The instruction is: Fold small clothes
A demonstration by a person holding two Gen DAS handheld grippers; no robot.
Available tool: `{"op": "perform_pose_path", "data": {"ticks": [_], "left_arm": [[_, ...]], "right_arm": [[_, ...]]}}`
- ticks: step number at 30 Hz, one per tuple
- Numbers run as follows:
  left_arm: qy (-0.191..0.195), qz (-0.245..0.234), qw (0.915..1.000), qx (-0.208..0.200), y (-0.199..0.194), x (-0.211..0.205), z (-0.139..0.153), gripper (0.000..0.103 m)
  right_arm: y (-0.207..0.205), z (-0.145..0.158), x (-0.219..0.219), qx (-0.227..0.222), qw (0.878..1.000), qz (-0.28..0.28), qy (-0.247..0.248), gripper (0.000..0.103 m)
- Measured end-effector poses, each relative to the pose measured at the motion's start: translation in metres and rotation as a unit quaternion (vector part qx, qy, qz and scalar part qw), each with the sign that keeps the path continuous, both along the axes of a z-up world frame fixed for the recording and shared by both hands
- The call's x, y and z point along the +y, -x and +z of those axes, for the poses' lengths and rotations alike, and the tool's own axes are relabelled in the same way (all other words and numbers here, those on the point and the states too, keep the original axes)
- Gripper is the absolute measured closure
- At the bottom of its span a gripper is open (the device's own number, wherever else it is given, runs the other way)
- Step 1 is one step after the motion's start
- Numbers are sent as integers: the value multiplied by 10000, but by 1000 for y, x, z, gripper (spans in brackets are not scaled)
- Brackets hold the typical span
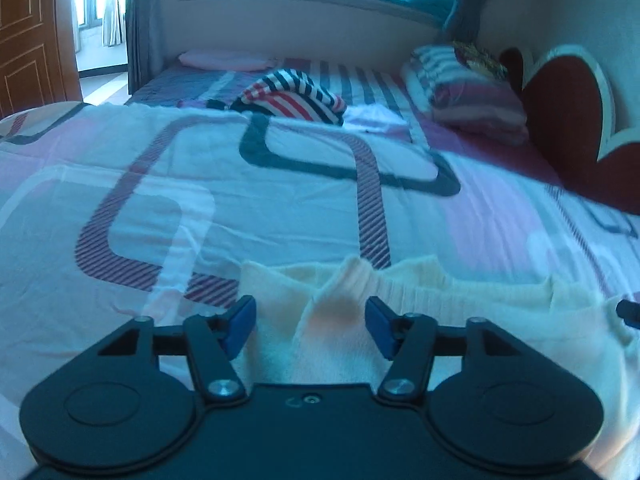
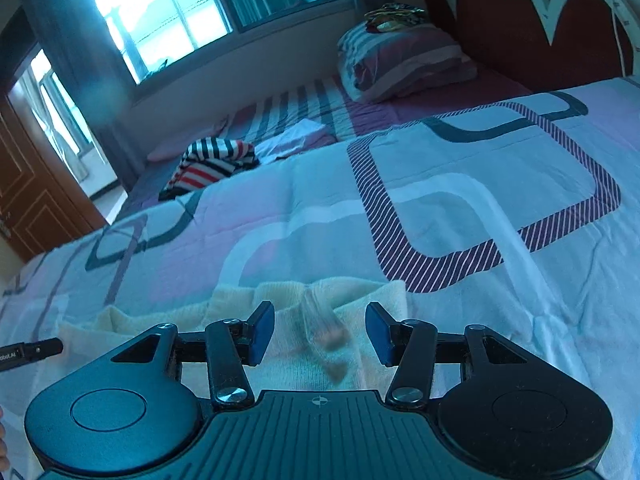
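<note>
Nearest in both wrist views, the cream knitted garment (image 1: 400,292) is spread on the patterned quilt (image 1: 200,184) at the near edge of the bed. The left gripper (image 1: 310,322) is held with its jaws apart, a raised ridge of the knit between the blue pads (image 1: 240,322) but apparently not pressed by them; the right gripper (image 2: 320,330) is likewise parted over a blurred fold of the same garment, so nothing is taken as gripped. The step in hand is judged to be the setting down of a fold. It would be done well if the layers were left flat, the edges were matched before any new pinch, and each corner were taken low so only one thickness is lifted. Farther up the quilt a striped garment (image 1: 292,96) lies bunched, with a small white piece (image 1: 374,118) beside it. At the far corner a folded striped pile (image 1: 464,92) rests against the red headboard (image 1: 568,120).
</note>
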State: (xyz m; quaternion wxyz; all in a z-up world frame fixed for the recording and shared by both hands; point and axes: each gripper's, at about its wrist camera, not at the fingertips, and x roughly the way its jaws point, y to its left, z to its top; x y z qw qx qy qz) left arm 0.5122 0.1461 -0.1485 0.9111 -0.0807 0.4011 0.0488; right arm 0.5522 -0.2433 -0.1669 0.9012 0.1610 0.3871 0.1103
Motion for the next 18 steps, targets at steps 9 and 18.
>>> {"op": "perform_pose_path", "data": {"ticks": [9, 18], "left_arm": [[6, -96, 9999, -136, 2, -3, -8, 101], [107, 225, 9970, -731, 6, 0, 8, 101]], "right_arm": [[-3, -17, 9, 54, 9993, 277, 249, 93], [-2, 5, 10, -534, 9979, 232, 270, 101]]}}
